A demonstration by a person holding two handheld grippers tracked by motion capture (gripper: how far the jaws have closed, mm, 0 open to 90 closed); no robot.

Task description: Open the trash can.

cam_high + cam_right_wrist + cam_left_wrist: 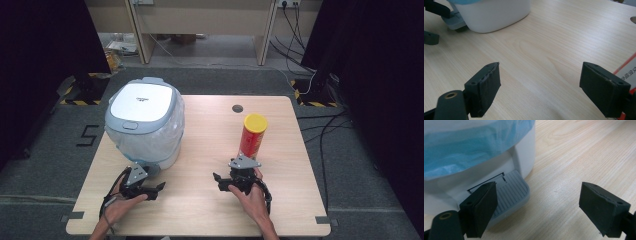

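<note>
A white pedal bin (145, 120) with a grey-blue lid and a blue liner stands at the table's left. Its grey pedal (511, 192) juts toward me. My left gripper (150, 181) sits low on the table just in front of that pedal. In the left gripper view, the left gripper (537, 192) is open, with its left jaw in front of the pedal and only bare wood between the jaws. A red can (252, 137) with a yellow lid stands upright at centre right. My right gripper (231, 176) is open beside the can's base (627, 72), holding nothing.
The wooden table (200, 210) has a round cable hole (237, 108) near its far edge. Open wood lies between the bin (496, 15) and the can. Black curtains, cables and a desk's legs stand beyond the table.
</note>
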